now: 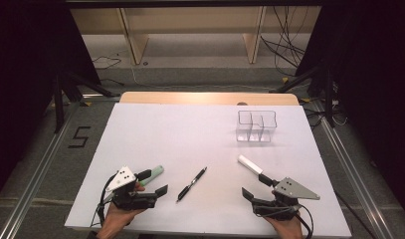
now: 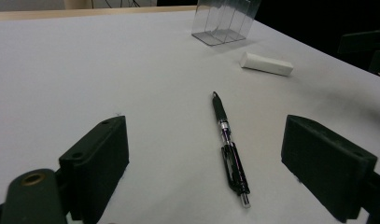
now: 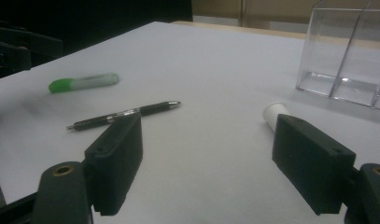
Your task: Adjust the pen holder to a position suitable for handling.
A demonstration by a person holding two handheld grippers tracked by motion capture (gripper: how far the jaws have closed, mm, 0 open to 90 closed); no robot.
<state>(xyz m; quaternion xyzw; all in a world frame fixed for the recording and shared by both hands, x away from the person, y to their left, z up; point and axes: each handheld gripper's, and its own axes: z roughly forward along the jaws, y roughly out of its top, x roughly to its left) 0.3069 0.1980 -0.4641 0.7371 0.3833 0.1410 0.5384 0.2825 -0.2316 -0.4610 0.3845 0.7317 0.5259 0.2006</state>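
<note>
Resting low at the near left of the table (image 1: pixel 155 124), the left gripper (image 1: pixel 152 183) is sitting in a hand (image 1: pixel 121 215) with jaws spread wide and nothing between them. In the left gripper view, both black jaws are standing well apart over bare white surface. A marker (image 1: pixel 153 174) with a green end is lying just beside this gripper's far jaw, on its outer side; whether the two are touching I cannot tell.

Moving right, a pen (image 1: pixel 192 184) is lying flat just ahead of the left gripper's open jaws, angled up and away to the right. In the left gripper view the pen (image 2: pixel 230 148) is stretching forward between the two jaws' lines, apart from both pads, its tip end pointing away from the camera. From the right gripper view the same pen (image 3: pixel 124 115) is lying beyond the left-hand jaw, and the marker (image 3: pixel 83 82) is lying farther off past it.

Further right, the right gripper (image 1: pixel 254 186) is also sitting low with jaws wide open and gripping nothing. A white stick (image 1: pixel 250 164) is lying just ahead of it, close to its far jaw; in the right gripper view the stick's end (image 3: pixel 275 114) is peeking out behind the right-hand jaw. Contact I cannot tell.

Well beyond the right gripper, a clear holder (image 1: pixel 256 126) with divided compartments is standing upright.
</note>
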